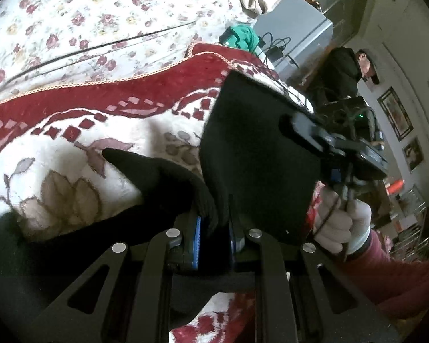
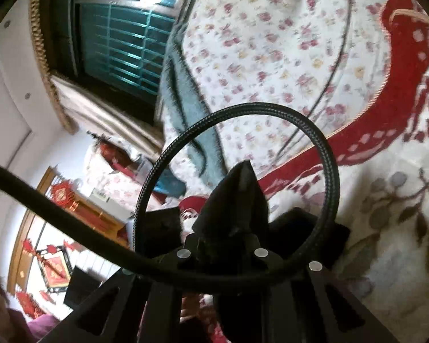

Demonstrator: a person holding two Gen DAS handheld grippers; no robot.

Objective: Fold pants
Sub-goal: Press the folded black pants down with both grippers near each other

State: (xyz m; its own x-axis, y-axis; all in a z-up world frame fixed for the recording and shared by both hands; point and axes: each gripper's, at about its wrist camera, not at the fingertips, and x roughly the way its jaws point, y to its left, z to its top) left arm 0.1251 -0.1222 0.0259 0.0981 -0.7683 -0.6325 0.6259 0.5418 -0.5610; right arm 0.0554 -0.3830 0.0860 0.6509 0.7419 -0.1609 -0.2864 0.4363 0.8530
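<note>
The black pants (image 1: 251, 157) hang lifted above the red and white blanket (image 1: 71, 131) on the bed. In the left wrist view my left gripper (image 1: 214, 237) is shut on a bunch of the black cloth between its blue pads (image 1: 196, 237). My right gripper (image 1: 294, 128) shows there too, clamped on the far edge of the pants, held by a white-gloved hand (image 1: 340, 223). In the right wrist view my right gripper (image 2: 228, 243) is shut on a peak of the black pants (image 2: 237, 200); its fingertips are hidden under the cloth.
A floral sheet (image 1: 85, 20) covers the bed beyond the blanket. A braided black cable (image 2: 314, 148) loops in front of the right camera. A green cloth (image 1: 243, 38) and chargers lie at the bed edge. A person in black (image 1: 346, 71) sits by the wall. A window (image 2: 120, 43) lies behind.
</note>
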